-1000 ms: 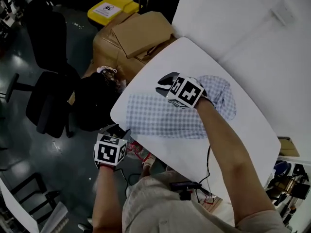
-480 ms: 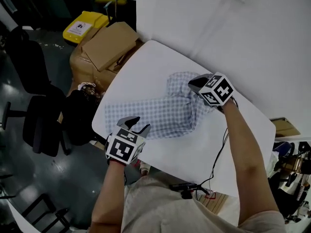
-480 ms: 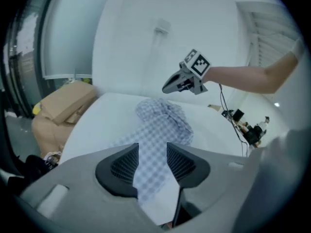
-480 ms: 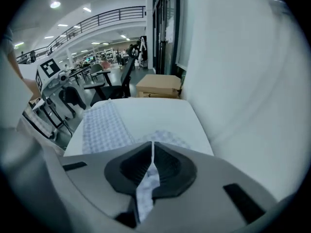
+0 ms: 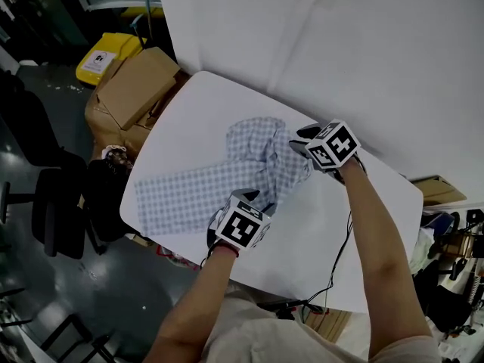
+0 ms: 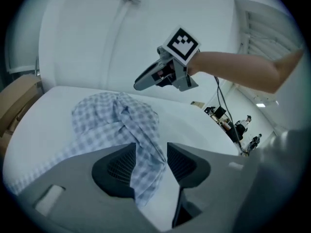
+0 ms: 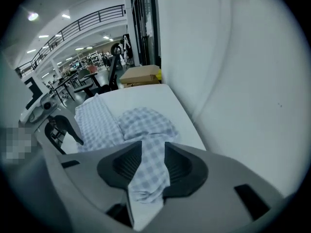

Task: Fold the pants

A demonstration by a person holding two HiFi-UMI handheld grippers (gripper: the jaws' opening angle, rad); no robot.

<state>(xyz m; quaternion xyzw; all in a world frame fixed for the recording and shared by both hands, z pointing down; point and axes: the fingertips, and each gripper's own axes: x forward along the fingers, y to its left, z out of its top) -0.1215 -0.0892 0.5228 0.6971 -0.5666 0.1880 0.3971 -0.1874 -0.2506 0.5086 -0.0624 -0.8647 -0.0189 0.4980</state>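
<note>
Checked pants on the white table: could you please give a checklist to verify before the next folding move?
1. Left gripper grip: not ok. Jaws apart; the checked pants hang between them, unpinched.
2. Right gripper grip: not ok. Jaws have just been opening; the cloth lies loose between them.
3. Pants flat: not ok. Bunched beside the right gripper; the rest lies flat.
4. Pants wholly on the white table: cannot tell; one end reaches the table's edge.
5. Room to fold: ok. Bare table on the person's side.
</note>
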